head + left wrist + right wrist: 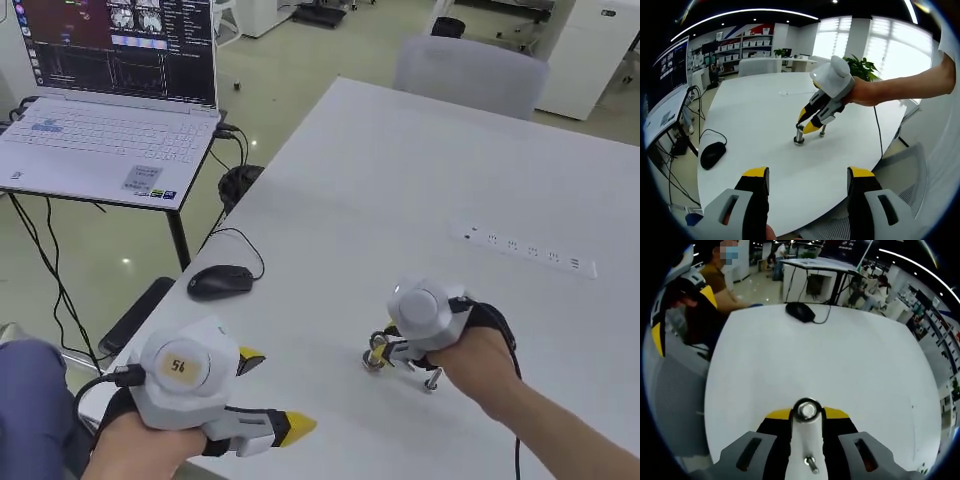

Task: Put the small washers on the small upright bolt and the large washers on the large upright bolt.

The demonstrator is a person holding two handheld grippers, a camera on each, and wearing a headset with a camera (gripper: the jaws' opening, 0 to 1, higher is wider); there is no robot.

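Since washers likely handled light, stiff and slippery, rim pinches suited; right gripper sat narrow on large upright bolt, near left gripper wide

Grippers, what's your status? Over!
Left gripper open, empty, hovering. Right gripper shut on silver metal washer atop tall silver upright bolt. Black computer mouse well aside.

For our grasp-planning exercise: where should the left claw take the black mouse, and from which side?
Probably across its two long flanks, coming down from above with the left claw. The mouse lies flat, low and domed, on the table, and its cable leaves one end, so the flanks are free.
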